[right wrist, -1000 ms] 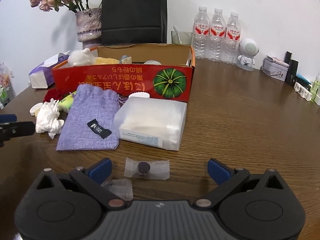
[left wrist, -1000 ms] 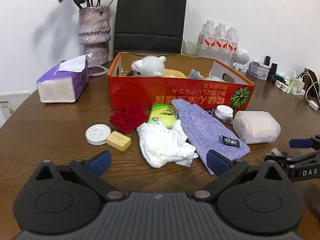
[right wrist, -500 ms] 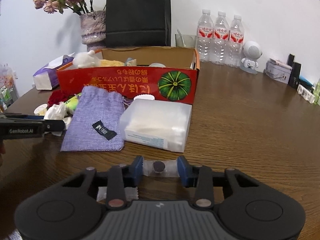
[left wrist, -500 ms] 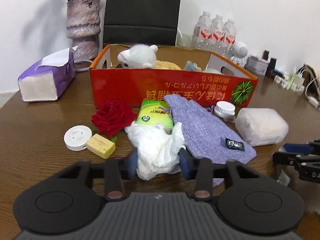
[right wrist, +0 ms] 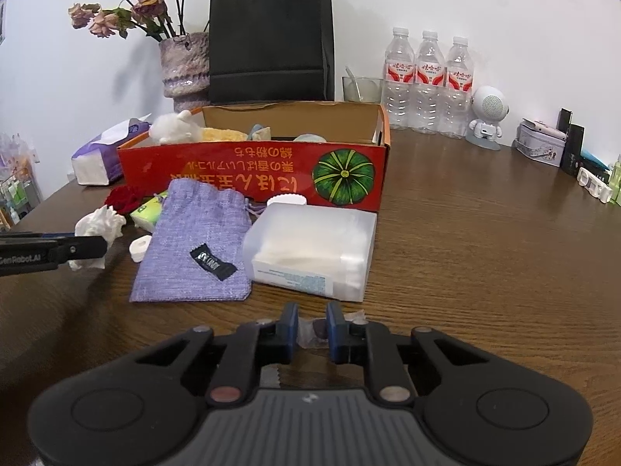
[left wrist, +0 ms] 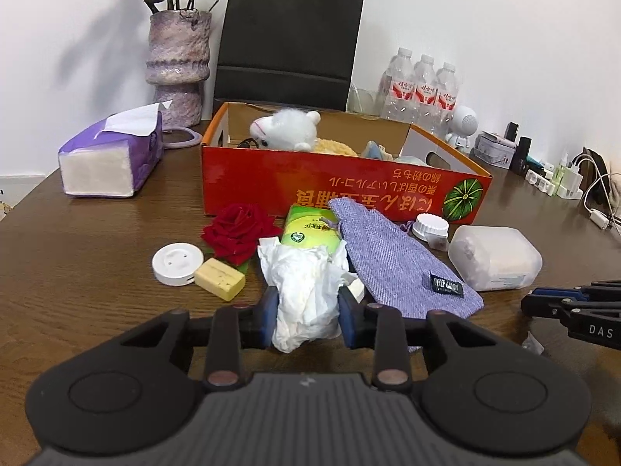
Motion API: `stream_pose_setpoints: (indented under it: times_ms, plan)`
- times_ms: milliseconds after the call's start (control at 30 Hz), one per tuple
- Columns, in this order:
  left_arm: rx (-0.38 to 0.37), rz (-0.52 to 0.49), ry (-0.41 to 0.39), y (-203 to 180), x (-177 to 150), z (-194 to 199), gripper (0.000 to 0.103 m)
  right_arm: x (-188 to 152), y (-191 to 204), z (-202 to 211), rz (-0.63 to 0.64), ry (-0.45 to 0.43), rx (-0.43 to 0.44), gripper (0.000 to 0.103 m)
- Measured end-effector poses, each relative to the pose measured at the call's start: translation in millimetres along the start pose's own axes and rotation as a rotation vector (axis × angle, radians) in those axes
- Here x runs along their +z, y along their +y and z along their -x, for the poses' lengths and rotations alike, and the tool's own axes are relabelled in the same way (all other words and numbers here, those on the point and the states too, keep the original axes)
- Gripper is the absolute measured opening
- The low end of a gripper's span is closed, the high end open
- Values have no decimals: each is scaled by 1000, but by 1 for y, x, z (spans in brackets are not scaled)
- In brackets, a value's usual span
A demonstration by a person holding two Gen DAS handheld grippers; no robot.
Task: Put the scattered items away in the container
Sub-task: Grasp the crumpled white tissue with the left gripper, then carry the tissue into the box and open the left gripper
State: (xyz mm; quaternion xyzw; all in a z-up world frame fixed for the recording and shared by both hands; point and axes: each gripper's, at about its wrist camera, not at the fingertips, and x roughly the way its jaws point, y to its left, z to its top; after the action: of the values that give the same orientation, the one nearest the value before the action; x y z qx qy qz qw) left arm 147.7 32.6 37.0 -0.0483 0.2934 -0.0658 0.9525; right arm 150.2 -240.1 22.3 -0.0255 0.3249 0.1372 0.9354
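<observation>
The red cardboard box [left wrist: 271, 178] stands open at the table's middle, with a white plush toy [left wrist: 287, 130] inside; it also shows in the right wrist view [right wrist: 233, 167]. My left gripper [left wrist: 308, 310] is shut on the crumpled white tissue [left wrist: 306, 283], lifted off the table. My right gripper [right wrist: 312, 330] is shut on a small clear-wrapped candy [right wrist: 316, 330]. In front of the box lie a red rose [left wrist: 238, 233], green tissue pack [left wrist: 308, 229], purple cloth pouch [left wrist: 392, 264], white round disc [left wrist: 176, 264], yellow block [left wrist: 219, 284], white cap [left wrist: 431, 225] and clear plastic box [left wrist: 493, 258].
A purple tissue box [left wrist: 112, 155] and a vase with dried flowers [left wrist: 178, 66] stand at the left. A black paper bag [left wrist: 287, 39] is behind the box. Water bottles [right wrist: 427, 77], a small white robot figure [right wrist: 487, 116] and gadgets line the right back.
Both grippers closed from wide open: the left onto the tissue, the right onto the wrapped candy. Both views have risen a little, and the tissue is lifted.
</observation>
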Motion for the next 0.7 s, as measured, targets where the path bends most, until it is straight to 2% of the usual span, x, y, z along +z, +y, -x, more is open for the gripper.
stream_pose_setpoints:
  times_ms: [33, 67, 100, 200, 267, 333, 367, 400, 500, 533, 567, 700]
  plan:
    - [0, 1, 0, 1, -1, 2, 33, 0, 0, 1, -1, -1, -4, 32]
    - [0, 3, 1, 1, -2, 3, 33, -1, 0, 2, 0, -5, -11, 52]
    - [1, 4, 1, 1, -3, 5, 33, -1, 0, 3, 3, -14, -23, 61]
    - [1, 8, 2, 2, -5, 8, 33, -1, 2, 4, 43, -32, -56, 64]
    - [1, 14, 4, 2, -6, 9, 34, -1, -1, -4, 58, 4, -60, 64]
    - [-1, 18, 3, 2, -8, 11, 34, -1, -9, -8, 21, 30, -25, 59]
    - [-2, 18, 2, 2, -8, 13, 34, 0, -12, -7, 8, 31, -14, 39]
    - [-3, 19, 1, 2, -9, 14, 34, 0, -13, -6, 2, 28, -17, 30]
    - [-7, 19, -1, 1, -10, 17, 34, -3, -16, -2, -15, 25, 2, 25]
    - [-8, 20, -3, 1, -10, 18, 34, -4, -15, 0, -11, 20, 4, 20]
    - [-9, 20, -4, 1, -10, 18, 34, -5, -14, 3, -7, 10, 9, 11]
    - [-16, 22, -8, 0, -11, 22, 35, -6, -10, 5, 9, 2, 5, 10]
